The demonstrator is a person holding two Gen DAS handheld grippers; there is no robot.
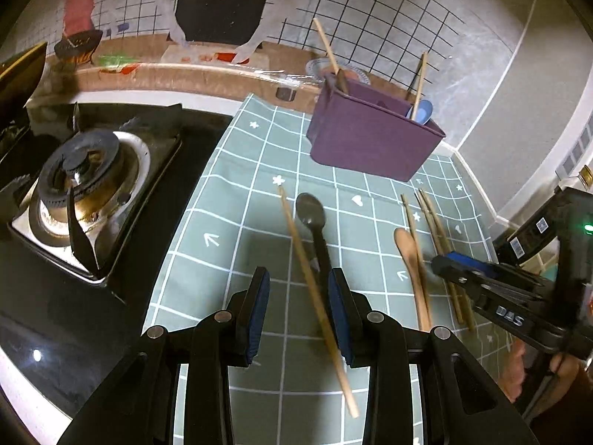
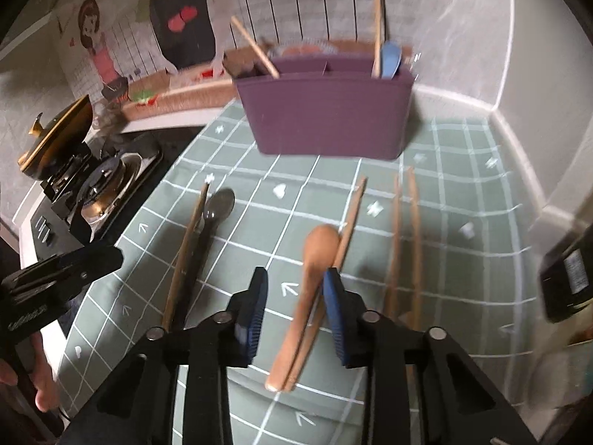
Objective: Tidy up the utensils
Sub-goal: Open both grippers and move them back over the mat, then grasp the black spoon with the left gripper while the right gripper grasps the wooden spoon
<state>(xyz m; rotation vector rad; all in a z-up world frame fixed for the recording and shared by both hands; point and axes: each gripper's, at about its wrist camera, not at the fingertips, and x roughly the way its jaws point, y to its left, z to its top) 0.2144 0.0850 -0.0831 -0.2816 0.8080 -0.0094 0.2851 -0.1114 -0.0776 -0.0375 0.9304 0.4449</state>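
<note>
My left gripper (image 1: 298, 274) stands open low over the green mat. A black spoon (image 1: 313, 218) and a wooden chopstick (image 1: 315, 296) lie between its fingers, close to the right pad, and are not gripped. My right gripper (image 2: 295, 272) is open too. A wooden spoon (image 2: 315, 259) and a chopstick (image 2: 352, 215) lie between its pads, against the right one. Further right, loose chopsticks (image 2: 407, 241) lie on the mat. The purple caddy (image 2: 326, 111) stands behind, holding chopsticks, a blue spoon (image 2: 391, 59) and a dark utensil.
A gas stove (image 1: 85, 185) borders the gridded green mat (image 1: 229, 222) on the left, with a gold lid (image 2: 55, 137) behind it. Walls close off the back and the right corner. A person's hands (image 2: 40, 389) hold the grippers.
</note>
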